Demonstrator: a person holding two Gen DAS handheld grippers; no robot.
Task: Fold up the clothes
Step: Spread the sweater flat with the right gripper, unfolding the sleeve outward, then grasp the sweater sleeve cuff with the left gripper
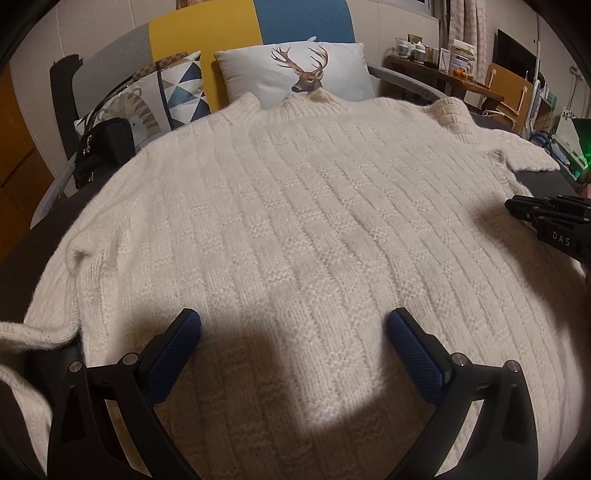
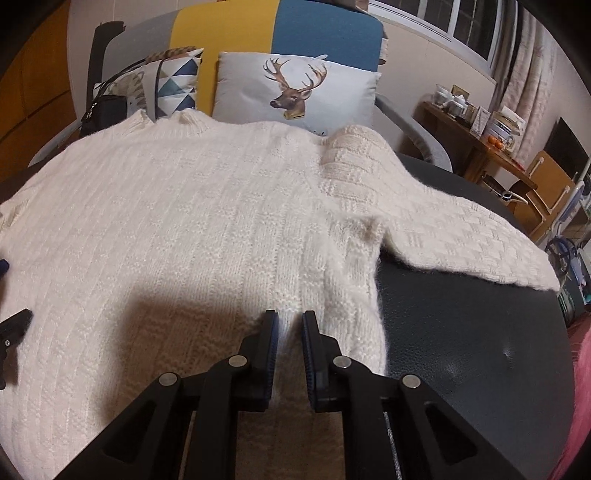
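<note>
Cream sweater (image 1: 295,221) beneath wide-spread jaws

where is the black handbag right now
The black handbag sits at the far left in both wrist views, just past the left shoulder of the cream sweater, leaning against the patterned cushions.

Deer pillow (image 1: 295,70), black handbag (image 1: 101,151)

A deer-print pillow (image 2: 295,92) leans against a yellow-and-blue headboard (image 2: 273,29), with a cluttered wooden side table (image 2: 476,147) under a curtained window (image 2: 461,22).
</note>
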